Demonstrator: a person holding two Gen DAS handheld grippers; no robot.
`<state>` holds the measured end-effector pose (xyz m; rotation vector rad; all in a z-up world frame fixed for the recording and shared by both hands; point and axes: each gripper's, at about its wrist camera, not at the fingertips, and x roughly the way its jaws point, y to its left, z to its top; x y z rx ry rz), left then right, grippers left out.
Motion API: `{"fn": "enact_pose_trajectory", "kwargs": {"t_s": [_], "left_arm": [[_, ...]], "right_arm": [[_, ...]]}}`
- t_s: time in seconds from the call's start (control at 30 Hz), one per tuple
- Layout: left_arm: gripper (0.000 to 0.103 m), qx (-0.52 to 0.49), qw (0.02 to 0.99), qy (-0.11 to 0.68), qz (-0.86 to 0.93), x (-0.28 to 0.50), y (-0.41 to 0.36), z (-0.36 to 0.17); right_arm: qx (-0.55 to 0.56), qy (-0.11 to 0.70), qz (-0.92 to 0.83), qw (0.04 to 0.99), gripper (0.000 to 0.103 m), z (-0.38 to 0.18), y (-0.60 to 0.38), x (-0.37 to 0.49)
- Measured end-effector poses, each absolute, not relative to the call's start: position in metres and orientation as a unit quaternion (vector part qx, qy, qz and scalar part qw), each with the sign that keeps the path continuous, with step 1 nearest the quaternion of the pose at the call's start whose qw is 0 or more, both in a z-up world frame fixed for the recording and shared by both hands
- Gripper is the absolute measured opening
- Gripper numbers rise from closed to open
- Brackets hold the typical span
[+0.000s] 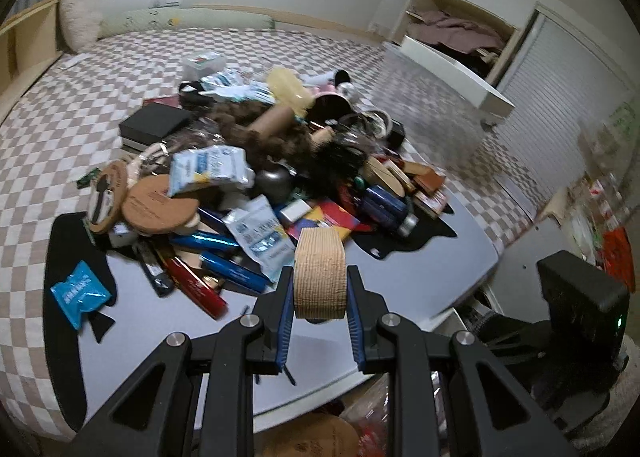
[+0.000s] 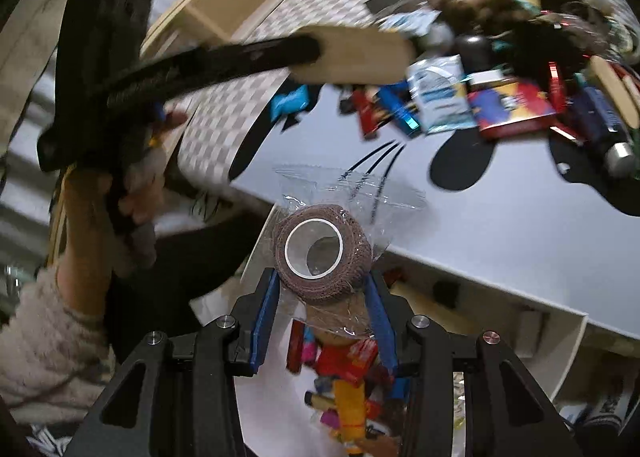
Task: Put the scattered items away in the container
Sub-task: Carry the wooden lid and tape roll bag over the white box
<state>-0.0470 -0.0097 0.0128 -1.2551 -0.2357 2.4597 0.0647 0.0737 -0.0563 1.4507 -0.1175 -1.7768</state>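
My left gripper [image 1: 320, 271] is shut on a beige ribbed roll [image 1: 320, 253], held above the near edge of a grey board [image 1: 400, 277]. In the right wrist view that left gripper [image 2: 320, 49] reaches in from the left with the beige roll [image 2: 360, 53], blurred. My right gripper [image 2: 320, 277] is shut on a brown bandage roll [image 2: 320, 257] in clear wrap. It hangs beyond the board's edge, above a white container [image 2: 272, 397] that holds several colourful items. A heap of scattered items [image 1: 280, 161] covers the board.
The board lies on a bed with a checked cover [image 1: 48, 145]. A blue packet [image 1: 78, 293] lies apart at the board's left. Wooden shelves [image 1: 24, 45] stand left, an open white drawer [image 1: 452, 65] back right. A hand and fuzzy sleeve [image 2: 44, 329] grip the left handle.
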Motion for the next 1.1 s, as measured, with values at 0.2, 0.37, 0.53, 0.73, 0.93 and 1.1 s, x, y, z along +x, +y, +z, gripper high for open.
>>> {"fn": "enact_pose_trajectory", "kwargs": {"t_s": [0.2, 0.37, 0.53, 0.73, 0.93, 1.1], "left_arm": [[0.024, -0.466, 0.216, -0.069, 0.855, -0.028, 0.014, 0.0], [0.024, -0.484, 0.24, -0.051, 0.84, -0.01, 0.033, -0.012], [0.024, -0.497, 0.263, -0.036, 0.826, 0.004, 0.046, -0.021], [0.024, -0.511, 0.277, -0.032, 0.813, 0.018, 0.057, -0.03], [0.024, -0.522, 0.294, -0.031, 0.8, 0.03, 0.066, -0.038], [0.024, -0.533, 0.316, -0.032, 0.784, 0.042, 0.076, -0.044]], "right_arm": [[0.583, -0.017, -0.684, 0.438, 0.045, -0.063, 0.064, 0.088], [0.588, 0.009, -0.668, 0.456, 0.045, -0.069, 0.062, 0.109], [0.586, 0.03, -0.658, 0.472, 0.045, -0.075, 0.062, 0.129], [0.609, 0.033, -0.632, 0.478, 0.045, -0.091, 0.062, 0.145], [0.617, 0.014, -0.615, 0.49, 0.045, -0.098, 0.064, 0.157], [0.622, -0.004, -0.606, 0.496, 0.045, -0.103, 0.064, 0.162]]}}
